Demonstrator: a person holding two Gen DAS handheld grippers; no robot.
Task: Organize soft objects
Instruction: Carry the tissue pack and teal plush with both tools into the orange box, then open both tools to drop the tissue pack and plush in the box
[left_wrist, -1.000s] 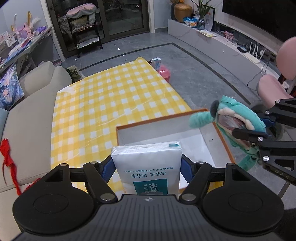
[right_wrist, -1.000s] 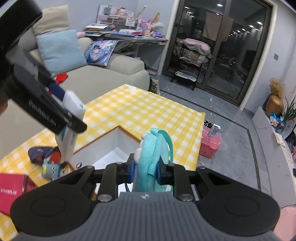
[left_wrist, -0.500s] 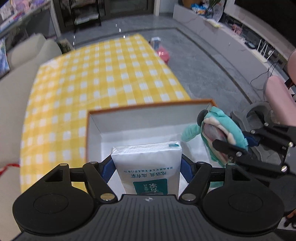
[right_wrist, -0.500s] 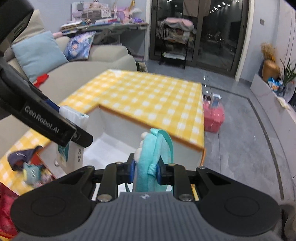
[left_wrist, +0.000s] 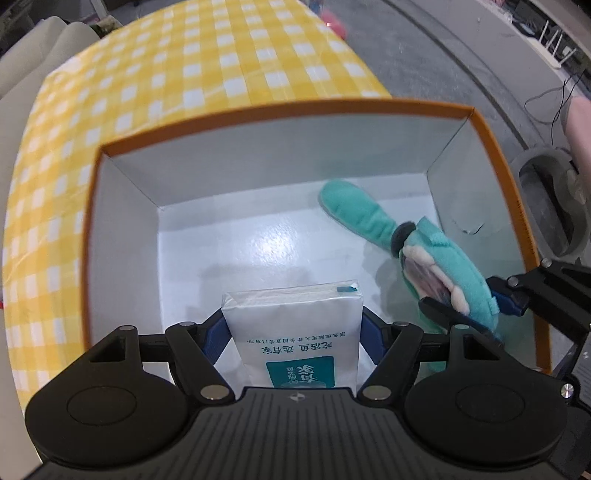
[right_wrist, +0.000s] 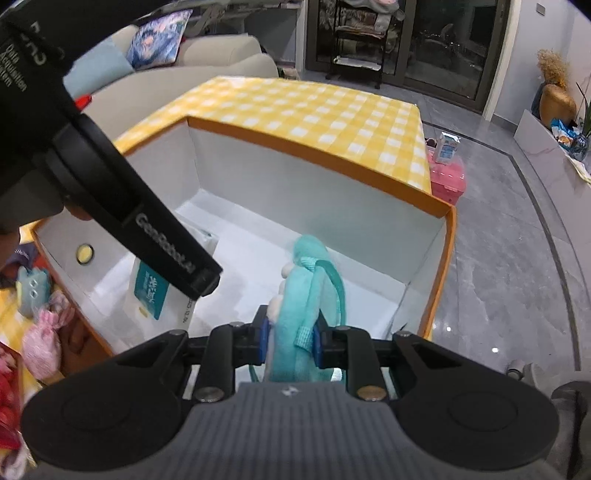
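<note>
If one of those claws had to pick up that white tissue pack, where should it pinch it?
Across its two narrow sides, coming from one end, as the left gripper holds the tissue pack now. The pack is a flat, soft block, so its slim width probably fits between the fingers, while the broad printed face would likely be too wide.

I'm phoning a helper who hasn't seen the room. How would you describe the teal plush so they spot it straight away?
Find the yellow checked table, then the orange-rimmed white box on it. Inside the box, on its right, the right claw grips the teal plush. Unlike the flat white tissue pack held beside it in the left claw, it is fuzzy, with one long ear reaching to the box floor.
</note>
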